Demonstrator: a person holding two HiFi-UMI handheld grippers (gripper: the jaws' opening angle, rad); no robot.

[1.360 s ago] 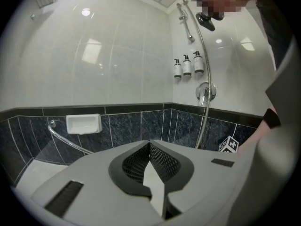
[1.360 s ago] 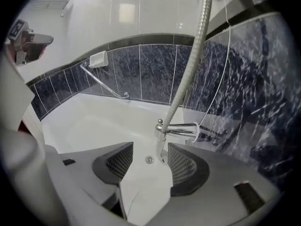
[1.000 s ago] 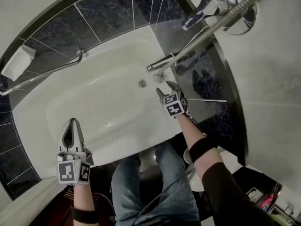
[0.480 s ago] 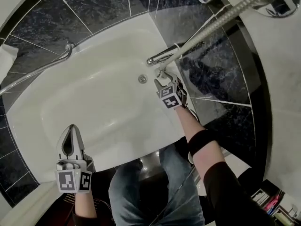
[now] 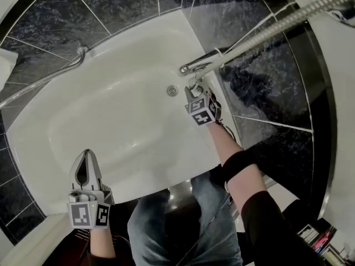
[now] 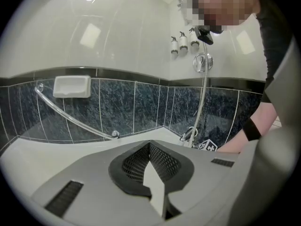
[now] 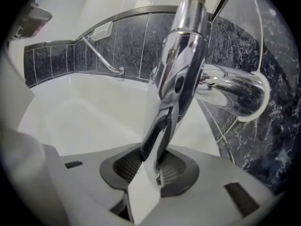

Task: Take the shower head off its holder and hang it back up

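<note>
Chrome fills my right gripper view: my right gripper [image 7: 151,166] has just been closing, and its pads pinch the narrow lower end of the shiny chrome tap fitting [image 7: 181,69] at centre frame. Whether that end is a lever I cannot tell. The ribbed metal hose [image 5: 277,29] runs off the upper right, cut by the frame. The small dark shower head [image 6: 205,35] sits on the wall, upper right of the left gripper view, hard to make out. My left gripper [image 5: 84,155], pads pressed together, hovers over the white bathtub [image 5: 111,115] at lower left.

We see a white tub [image 5: 100,121] set into dark marbled tiles [image 5: 111,15], which carry a chrome rail [image 5: 44,80] and a soap dish [image 6: 71,86]. A glossy white wall [image 6: 117,27] rises above.
</note>
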